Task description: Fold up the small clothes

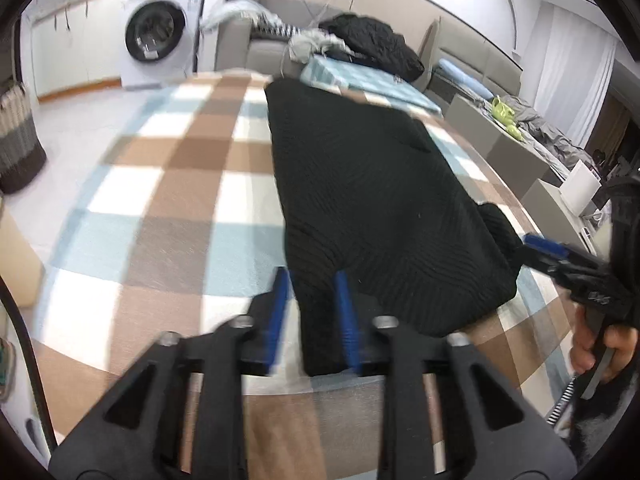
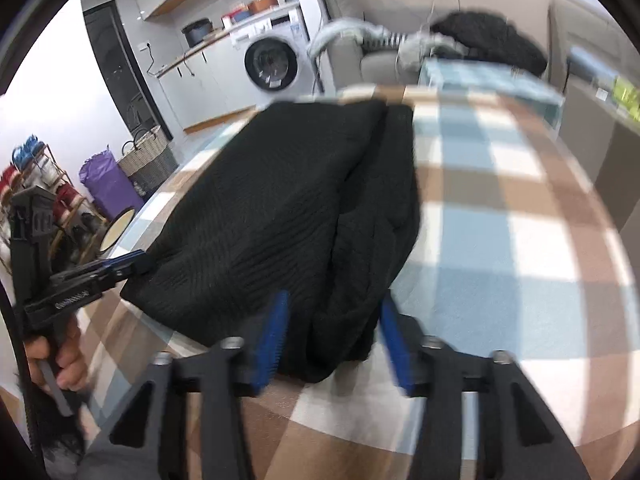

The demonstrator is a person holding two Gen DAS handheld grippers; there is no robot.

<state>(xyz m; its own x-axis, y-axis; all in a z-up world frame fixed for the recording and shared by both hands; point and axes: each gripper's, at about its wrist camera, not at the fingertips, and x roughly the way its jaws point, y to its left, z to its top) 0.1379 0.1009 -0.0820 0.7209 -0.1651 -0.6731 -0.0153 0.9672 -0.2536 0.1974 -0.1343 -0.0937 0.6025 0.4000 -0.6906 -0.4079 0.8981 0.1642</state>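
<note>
A black ribbed knit garment (image 1: 372,200) lies lengthwise on the checked tablecloth (image 1: 168,200), folded over on itself. My left gripper (image 1: 312,280) straddles its near left corner, blue pads on either side of a flap of cloth, jaws fairly close. In the right wrist view the same garment (image 2: 288,208) fills the middle; my right gripper (image 2: 334,302) has its jaws apart around the near right corner. The right gripper also shows in the left wrist view (image 1: 544,246) at the garment's right edge, and the left gripper shows in the right wrist view (image 2: 128,264).
A washing machine (image 1: 156,32) stands at the back. A sofa holds a black jacket (image 1: 376,44) and a blue checked cloth (image 1: 360,80). A woven basket (image 2: 148,156) and a purple bag (image 2: 108,184) stand on the floor to the left.
</note>
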